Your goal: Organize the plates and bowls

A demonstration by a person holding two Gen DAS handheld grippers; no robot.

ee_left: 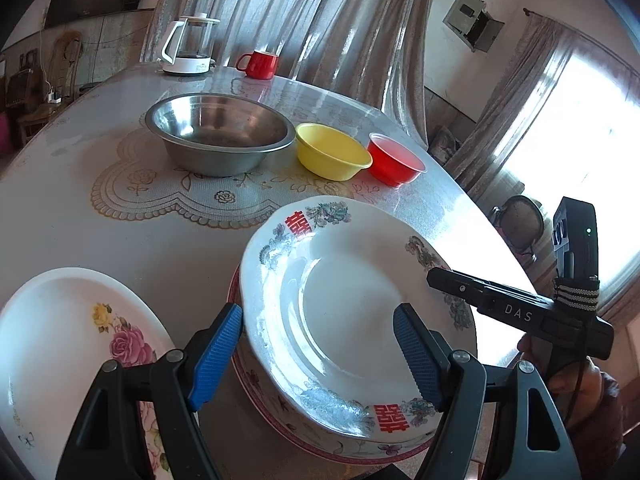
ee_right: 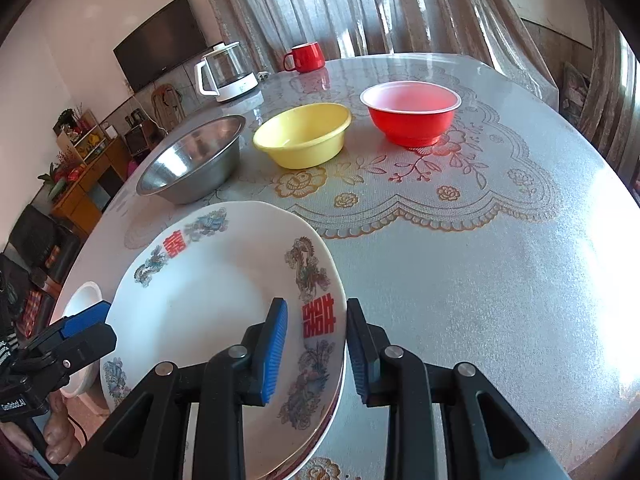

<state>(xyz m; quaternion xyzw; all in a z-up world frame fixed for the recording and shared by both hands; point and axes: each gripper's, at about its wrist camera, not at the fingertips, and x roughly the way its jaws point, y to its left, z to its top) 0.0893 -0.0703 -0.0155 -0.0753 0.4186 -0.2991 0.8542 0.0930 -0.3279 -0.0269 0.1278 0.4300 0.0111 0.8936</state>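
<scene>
- The right gripper (ee_right: 316,350) has ribbed blue fingers (ee_right: 274,350) set narrowly either side of the near right rim of the dragon plate (ee_right: 208,304); whether the pads press on the rim cannot be told.
- The left gripper (ee_left: 320,356) has its blue fingers (ee_left: 216,360) wide apart, straddling the near left part of the same plate (ee_left: 344,304), one outside the rim and one over the well, not clamping it.
- Both grippers tilt downward toward the near edge of the desk (ee_right: 460,280).
- The dragon plate is glossy white china, round and shallow, with red characters, lying atop a pink-rimmed plate (ee_left: 280,432).
- Left of it lies a white rose plate (ee_left: 72,332).
- Farther back stand a steel bowl (ee_left: 220,136), a yellow plastic bowl (ee_left: 332,152) and a red bowl (ee_left: 394,160) in a row.
- At the far edge are a glass kettle (ee_left: 190,46) and a red mug (ee_left: 260,64).
</scene>
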